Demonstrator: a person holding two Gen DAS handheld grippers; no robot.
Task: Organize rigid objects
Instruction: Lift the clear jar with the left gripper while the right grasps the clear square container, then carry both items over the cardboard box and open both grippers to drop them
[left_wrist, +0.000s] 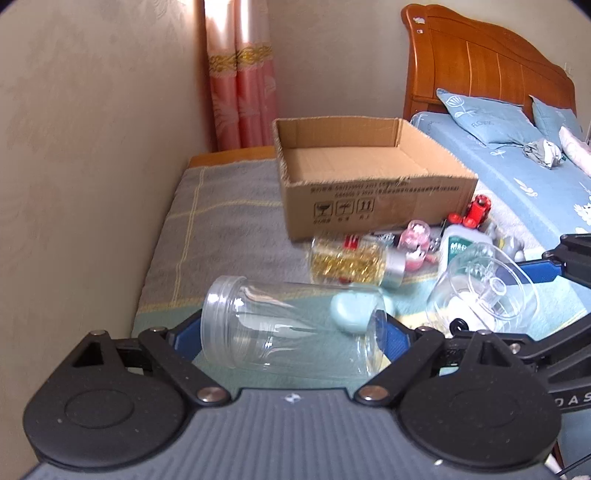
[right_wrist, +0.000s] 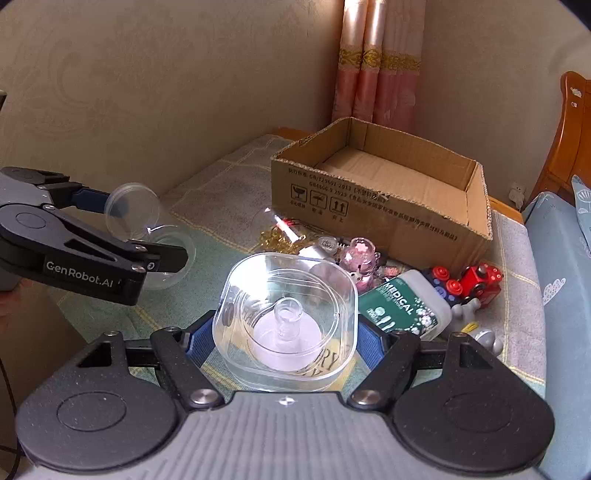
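Left tongs (left_wrist: 291, 332) pinching clear cylindrical plastic jar (left_wrist: 291, 325), right tongs (right_wrist: 284, 339) clamping clear square lidded container (right_wrist: 286, 321), lifted for boxing in open brown cardboard box (right_wrist: 369, 206).

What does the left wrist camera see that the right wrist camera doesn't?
Only the left wrist view shows the bed with blue pillows and the mouth of the clear jar held sideways in the left gripper.

Only the right wrist view looks down into the clear square container in the right gripper, with a small knob at its middle.

Both show the empty cardboard box, the red toy train, the white medical bottle, the pink curtain, and both held clear pieces.
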